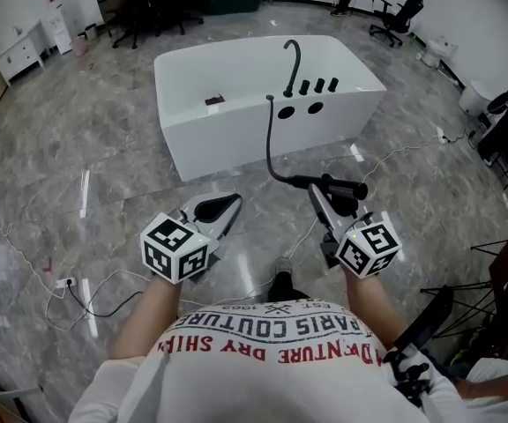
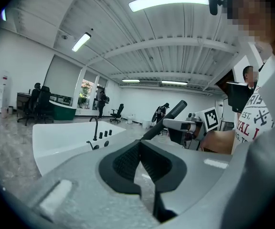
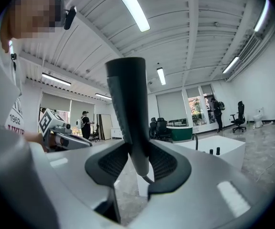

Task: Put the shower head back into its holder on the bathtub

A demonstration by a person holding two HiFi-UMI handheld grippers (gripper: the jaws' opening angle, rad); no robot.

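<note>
Closest in, under the person's white shirt with red lettering [image 1: 280, 342], both hands hold grey two-jaw tools topped with black-and-white marker cubes. The left gripper [image 1: 227, 204] has its ribbed pads pressed together on nothing. The right gripper [image 1: 318, 189] has its jaws spread and pinching the black, stick-shaped shower head [image 1: 347, 187] about mid-handle, so that it lies crosswise over the grey marble floor [image 1: 86, 148], well apart from the white rectangular bathtub [image 1: 175, 64]. Its thin black hose [image 1: 268, 139] rises to the broad deck at the tub's right-hand end, where a curved black spout [image 1: 292, 60], three black knobs [image 1: 317, 86] and two dark round fittings [image 1: 301, 109] stand. The step in hand looks like carrying: the shower head is gripped but not yet at the tub. Next, the person likely needs to close on that deck, lift the handle over its near edge and turn it upright above the holder. Which fitting is the holder cannot be told from here.
</note>
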